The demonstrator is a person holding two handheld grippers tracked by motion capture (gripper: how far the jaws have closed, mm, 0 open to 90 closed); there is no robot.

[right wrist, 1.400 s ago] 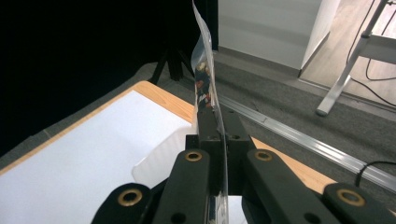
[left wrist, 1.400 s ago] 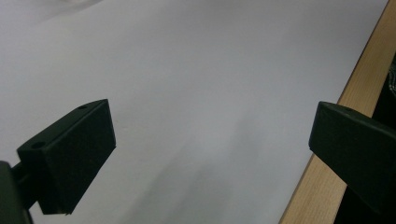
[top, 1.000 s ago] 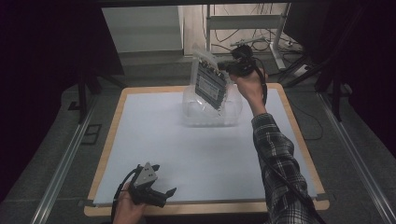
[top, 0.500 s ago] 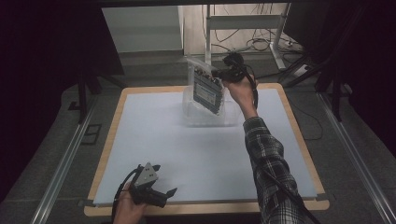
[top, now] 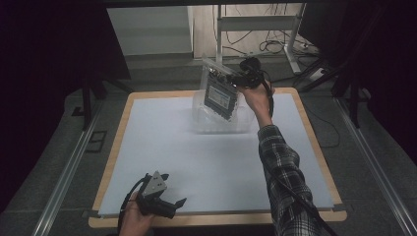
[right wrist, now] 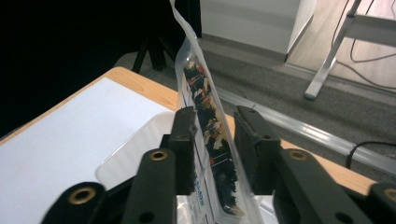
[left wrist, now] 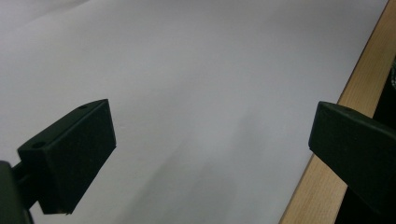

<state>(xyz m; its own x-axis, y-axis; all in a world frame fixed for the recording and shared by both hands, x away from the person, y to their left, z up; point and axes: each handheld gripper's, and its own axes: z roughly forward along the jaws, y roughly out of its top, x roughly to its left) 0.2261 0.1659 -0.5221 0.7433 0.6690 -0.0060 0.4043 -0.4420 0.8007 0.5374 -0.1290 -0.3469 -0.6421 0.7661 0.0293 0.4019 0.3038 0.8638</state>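
Observation:
A clear zip bag point(top: 219, 93) with a dark label and mixed dark contents hangs tilted over a clear plastic container point(top: 216, 125) at the far side of the table. My right gripper point(top: 241, 78) is shut on the bag near its upper edge. In the right gripper view the bag point(right wrist: 201, 84) stands edge-on between the two jaws of that gripper point(right wrist: 215, 121), with the container point(right wrist: 140, 149) below. My left gripper point(top: 174, 188) rests near the table's front edge, open with nothing in it; in its own view the left gripper point(left wrist: 212, 154) has its jaws spread wide over bare white surface.
A white sheet point(top: 196, 162) covers the wooden table point(top: 305, 123). Beyond the far edge are a grey floor, a metal stand point(top: 295, 44) and cables. Dark curtains flank both sides. The wooden edge point(left wrist: 327, 177) lies close to the left gripper.
The right gripper has shifted slightly left with the bag, which stays over the container. The left gripper has not moved.

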